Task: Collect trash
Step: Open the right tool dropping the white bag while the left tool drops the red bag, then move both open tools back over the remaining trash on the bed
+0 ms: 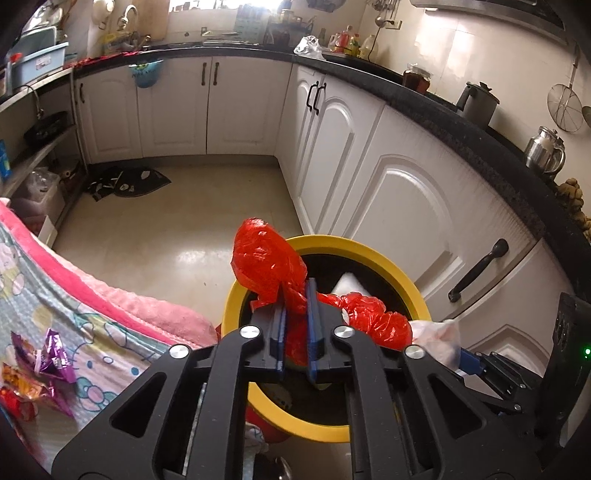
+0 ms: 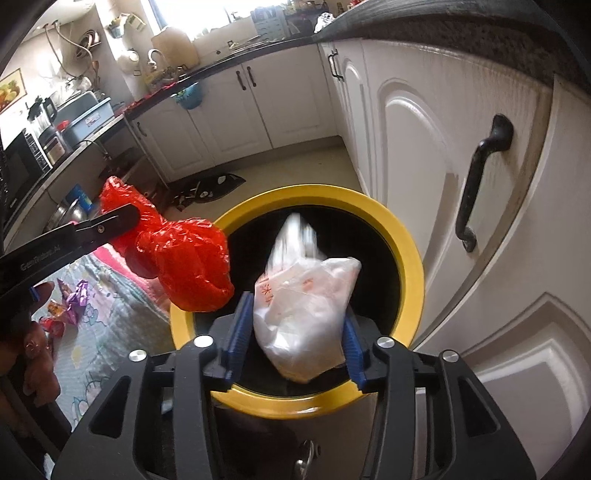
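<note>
My left fingers (image 1: 280, 325) pinch the red bag (image 1: 267, 264) over the bin (image 1: 402, 280) while my right gripper (image 2: 293, 338) stands loose around the white bag (image 2: 306, 314), dropping it in

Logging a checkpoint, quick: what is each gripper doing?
Left gripper: shut on the red bag.
Right gripper: open, white bag between its fingers.

Floor (image 1: 192, 236): pale, glossy, with a dark mat (image 1: 129, 182) near the far corner.
Cabinets (image 1: 236, 107): white arched doors with black handles (image 1: 476, 273), running round two walls.
Counter (image 1: 424, 92): black speckled stone, crowded with bottles, jars and kettles.
Wall (image 1: 480, 48): cream tiles.
Window (image 1: 218, 5): bright daylight above the far counter.
Shelves (image 1: 40, 122): open rack at left.
</note>
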The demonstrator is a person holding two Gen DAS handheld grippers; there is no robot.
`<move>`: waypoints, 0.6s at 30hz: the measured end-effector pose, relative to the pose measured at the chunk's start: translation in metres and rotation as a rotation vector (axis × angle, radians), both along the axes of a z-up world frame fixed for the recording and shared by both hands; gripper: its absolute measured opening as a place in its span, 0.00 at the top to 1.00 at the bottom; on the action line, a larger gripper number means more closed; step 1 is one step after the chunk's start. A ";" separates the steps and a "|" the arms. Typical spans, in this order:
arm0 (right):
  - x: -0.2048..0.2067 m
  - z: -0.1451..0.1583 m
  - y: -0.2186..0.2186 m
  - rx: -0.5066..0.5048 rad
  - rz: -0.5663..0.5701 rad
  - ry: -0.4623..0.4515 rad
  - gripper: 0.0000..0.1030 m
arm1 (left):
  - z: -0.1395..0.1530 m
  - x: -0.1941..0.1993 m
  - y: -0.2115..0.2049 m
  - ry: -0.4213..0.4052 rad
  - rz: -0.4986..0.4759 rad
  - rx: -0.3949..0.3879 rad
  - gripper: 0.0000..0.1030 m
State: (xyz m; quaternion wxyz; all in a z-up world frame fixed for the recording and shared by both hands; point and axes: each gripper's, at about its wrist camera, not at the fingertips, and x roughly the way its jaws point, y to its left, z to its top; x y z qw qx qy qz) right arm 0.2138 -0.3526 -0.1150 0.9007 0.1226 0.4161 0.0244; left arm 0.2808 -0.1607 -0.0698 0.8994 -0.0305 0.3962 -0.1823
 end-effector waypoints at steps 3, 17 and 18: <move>0.001 -0.001 -0.003 0.008 -0.013 0.003 0.44 | -0.002 0.000 0.004 0.010 0.013 -0.012 0.71; -0.010 0.027 0.005 -0.062 -0.016 -0.090 0.21 | 0.028 -0.021 0.044 -0.063 0.131 -0.033 0.10; -0.011 0.031 0.007 -0.063 -0.013 -0.101 0.21 | 0.031 -0.024 0.049 -0.069 0.140 -0.036 0.10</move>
